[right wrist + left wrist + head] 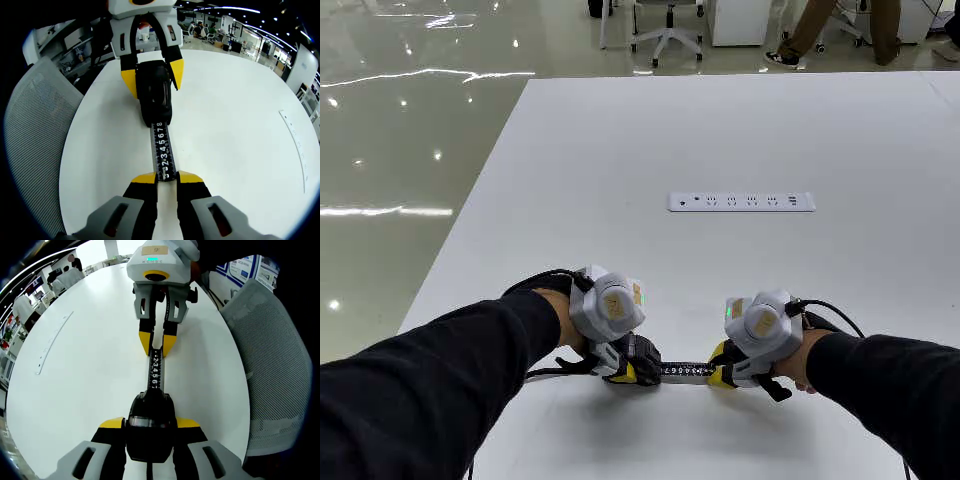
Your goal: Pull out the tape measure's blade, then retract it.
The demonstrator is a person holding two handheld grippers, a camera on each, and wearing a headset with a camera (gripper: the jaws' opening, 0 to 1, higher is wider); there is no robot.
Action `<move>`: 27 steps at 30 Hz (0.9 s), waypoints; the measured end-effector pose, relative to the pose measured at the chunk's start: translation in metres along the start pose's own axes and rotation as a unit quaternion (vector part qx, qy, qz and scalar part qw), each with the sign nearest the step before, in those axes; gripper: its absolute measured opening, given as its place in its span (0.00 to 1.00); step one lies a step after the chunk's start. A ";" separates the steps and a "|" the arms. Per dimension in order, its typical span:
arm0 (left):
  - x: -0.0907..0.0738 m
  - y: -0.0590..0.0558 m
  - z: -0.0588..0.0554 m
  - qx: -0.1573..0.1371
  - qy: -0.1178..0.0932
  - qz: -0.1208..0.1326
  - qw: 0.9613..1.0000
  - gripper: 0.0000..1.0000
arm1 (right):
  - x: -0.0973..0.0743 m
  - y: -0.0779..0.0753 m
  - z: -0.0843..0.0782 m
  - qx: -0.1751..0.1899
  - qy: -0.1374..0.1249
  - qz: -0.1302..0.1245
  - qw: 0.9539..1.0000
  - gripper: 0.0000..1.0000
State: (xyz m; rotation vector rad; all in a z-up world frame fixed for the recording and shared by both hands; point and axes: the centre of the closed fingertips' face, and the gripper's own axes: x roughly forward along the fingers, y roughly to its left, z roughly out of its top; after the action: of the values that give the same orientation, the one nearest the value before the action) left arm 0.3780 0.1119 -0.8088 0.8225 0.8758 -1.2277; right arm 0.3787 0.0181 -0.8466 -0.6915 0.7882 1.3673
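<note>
A black tape measure case (150,426) sits between the yellow-tipped fingers of my left gripper (149,424), which is shut on it; the same case (154,95) faces the right gripper view. A short stretch of black blade (162,155) with white numbers runs from the case to my right gripper (164,178), shut on the blade's end. In the head view the left gripper (630,371) and right gripper (718,376) face each other near the table's front edge, with the blade (686,370) stretched between them just above the white table (720,140).
A white power strip (741,202) lies flat at the table's middle, well beyond the grippers. A grey mesh chair back (35,140) stands close behind the front edge. An office chair (665,30) and a person's legs (820,25) are past the far edge.
</note>
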 end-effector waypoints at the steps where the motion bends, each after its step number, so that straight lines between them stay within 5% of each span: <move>1: 0.000 0.000 0.000 0.000 0.000 0.000 1.000 0.32 | -0.002 0.000 -0.002 0.001 0.002 -0.001 1.000 0.08; 27: 0.000 0.002 0.001 -0.010 -0.005 0.005 1.000 0.32 | -0.027 -0.006 -0.026 0.025 0.000 -0.009 1.000 0.08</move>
State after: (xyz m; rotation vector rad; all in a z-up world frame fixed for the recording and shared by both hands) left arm 0.3796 0.1112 -0.8083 0.8043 0.8732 -1.2113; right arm 0.3819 -0.0191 -0.8394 -0.6578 0.8111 1.3263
